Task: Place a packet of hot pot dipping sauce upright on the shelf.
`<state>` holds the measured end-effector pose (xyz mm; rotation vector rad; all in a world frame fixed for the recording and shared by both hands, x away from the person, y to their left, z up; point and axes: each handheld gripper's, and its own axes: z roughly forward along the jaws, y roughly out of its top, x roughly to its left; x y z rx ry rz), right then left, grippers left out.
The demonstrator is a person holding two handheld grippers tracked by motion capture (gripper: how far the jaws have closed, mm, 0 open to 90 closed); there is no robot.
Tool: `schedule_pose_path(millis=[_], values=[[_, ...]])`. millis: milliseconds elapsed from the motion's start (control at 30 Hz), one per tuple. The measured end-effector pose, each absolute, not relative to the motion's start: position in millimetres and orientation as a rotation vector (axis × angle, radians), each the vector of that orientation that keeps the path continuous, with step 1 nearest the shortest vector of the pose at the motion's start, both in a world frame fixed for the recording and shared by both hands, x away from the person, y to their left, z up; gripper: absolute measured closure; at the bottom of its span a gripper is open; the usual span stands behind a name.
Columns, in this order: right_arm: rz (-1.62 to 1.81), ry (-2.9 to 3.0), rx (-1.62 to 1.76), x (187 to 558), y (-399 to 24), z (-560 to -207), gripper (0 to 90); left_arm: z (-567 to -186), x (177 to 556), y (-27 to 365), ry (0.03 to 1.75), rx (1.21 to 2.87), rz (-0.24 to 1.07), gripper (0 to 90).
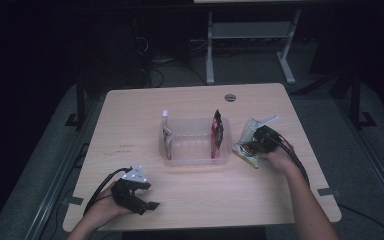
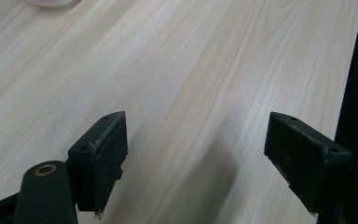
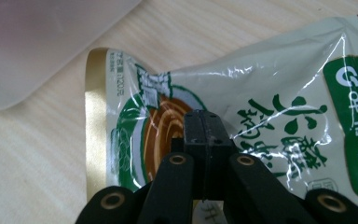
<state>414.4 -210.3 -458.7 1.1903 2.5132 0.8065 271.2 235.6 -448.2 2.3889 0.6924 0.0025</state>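
Note:
A green and white snack packet (image 3: 270,93) lies tilted on the wooden table (image 1: 200,200), just right of a clear plastic bin (image 1: 195,161). My right gripper (image 3: 205,126) has its jaws pressed together on the packet's crinkled film, and in the high view it sits on top of the packet (image 1: 247,150) as the right gripper (image 1: 262,140). The bin holds a dark red packet (image 1: 217,130) upright at its right wall and a white spouted pouch (image 1: 166,135) at its left wall. My left gripper (image 2: 196,154) rests open over bare wood near the front left, seen from above as the left gripper (image 1: 150,196).
The bin's frosted wall (image 3: 37,42) is close on the upper left in the right gripper view. A round grommet (image 1: 230,97) sits near the table's far edge. The table's front edge (image 2: 354,70) runs close beside the left gripper. Dark floor and desk legs lie beyond.

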Motion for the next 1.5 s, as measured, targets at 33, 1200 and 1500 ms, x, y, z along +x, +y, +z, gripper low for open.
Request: schedule_pose_path(millis=[33,1200,1500], values=[[0.806,2.524,1.186,413,-211,-458,90.0,-448,271,236,0.691,2.391,0.003,21.0],[0.881,2.852,0.837,303,-172,-454,90.0,-447,270,232,0.67,2.396,0.002,21.0],[0.907,2.902,0.683,295,-140,-455,90.0,-446,270,233,0.656,2.405,0.005,21.0]])
